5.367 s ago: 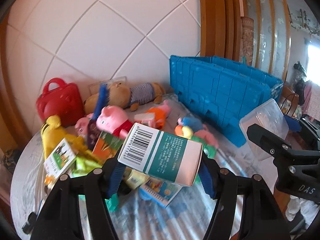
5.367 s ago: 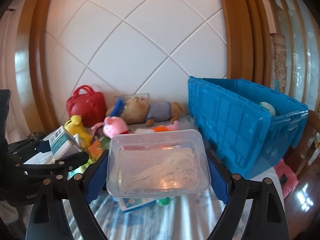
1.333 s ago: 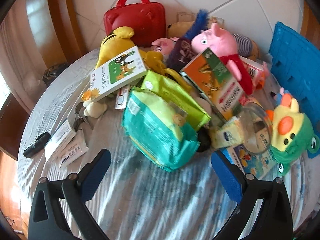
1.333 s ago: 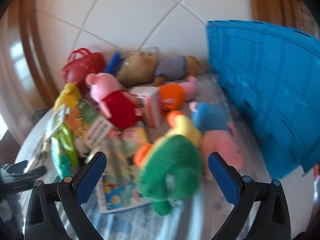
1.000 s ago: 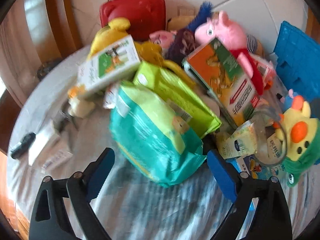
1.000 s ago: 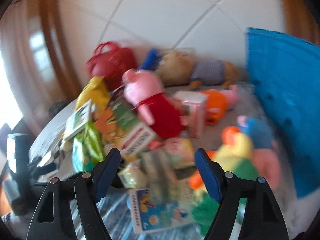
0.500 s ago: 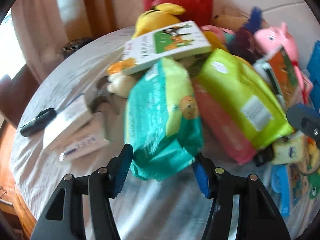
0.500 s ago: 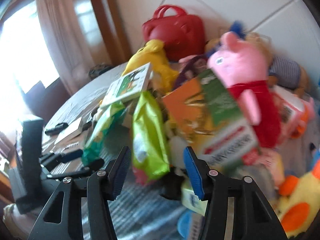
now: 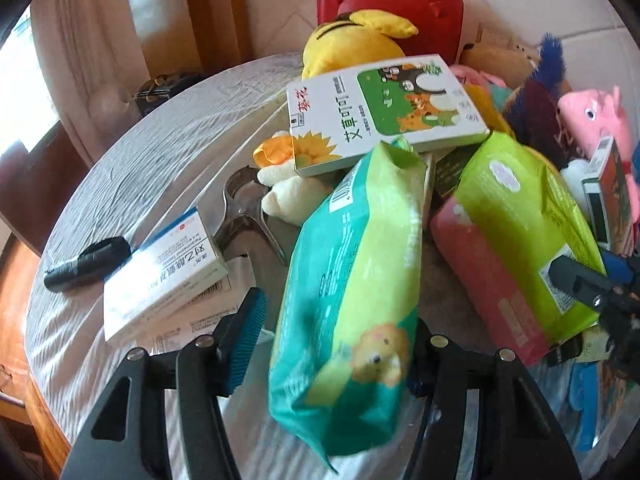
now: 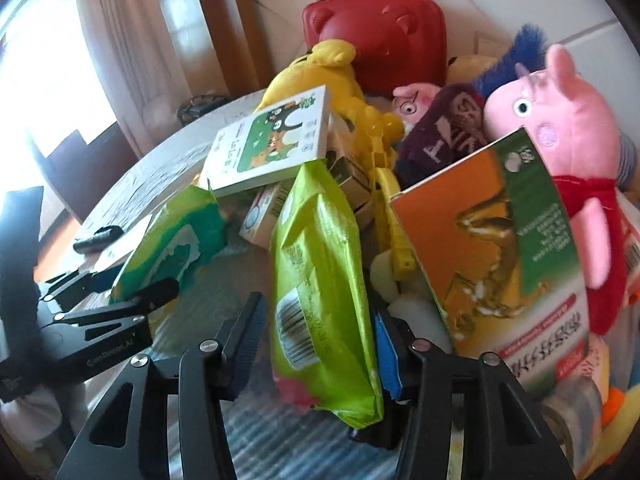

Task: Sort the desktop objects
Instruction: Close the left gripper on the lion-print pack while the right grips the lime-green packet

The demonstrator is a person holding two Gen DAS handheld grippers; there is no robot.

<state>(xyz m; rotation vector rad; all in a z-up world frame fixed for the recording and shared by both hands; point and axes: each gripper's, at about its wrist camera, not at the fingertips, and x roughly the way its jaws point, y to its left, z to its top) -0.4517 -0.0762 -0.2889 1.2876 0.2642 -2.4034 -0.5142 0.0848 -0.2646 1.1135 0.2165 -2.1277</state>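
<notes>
Teal-and-green wipes pack (image 9: 352, 300) sits between the left gripper (image 9: 332, 336) fingers, long axis pointing away from the wrist. The left blue pad (image 9: 246, 336) stands slightly off the pack's side; the right pad is hidden behind it, so contact cannot be confirmed. Jaws partly closed, nearly pack-width.

Lime-and-pink wipes pack (image 10: 324, 292) lies between the right gripper (image 10: 316, 344) fingers, same end-on orientation. Right pad (image 10: 386, 354) is at the pack's edge, left pad (image 10: 244, 344) apart with a gap. Jaws about half closed, grip not yet made.

Just ahead of both: a green-and-white box (image 9: 384, 108) resting across the far ends of the 2 packs. Left of the left gripper: white medicine box (image 9: 160, 276) and black marker (image 9: 84, 264).

Judgement: squeeze gently, since soft packs deform; seat pads at mid-thickness, then draw back low so the box slides off without tipping.
</notes>
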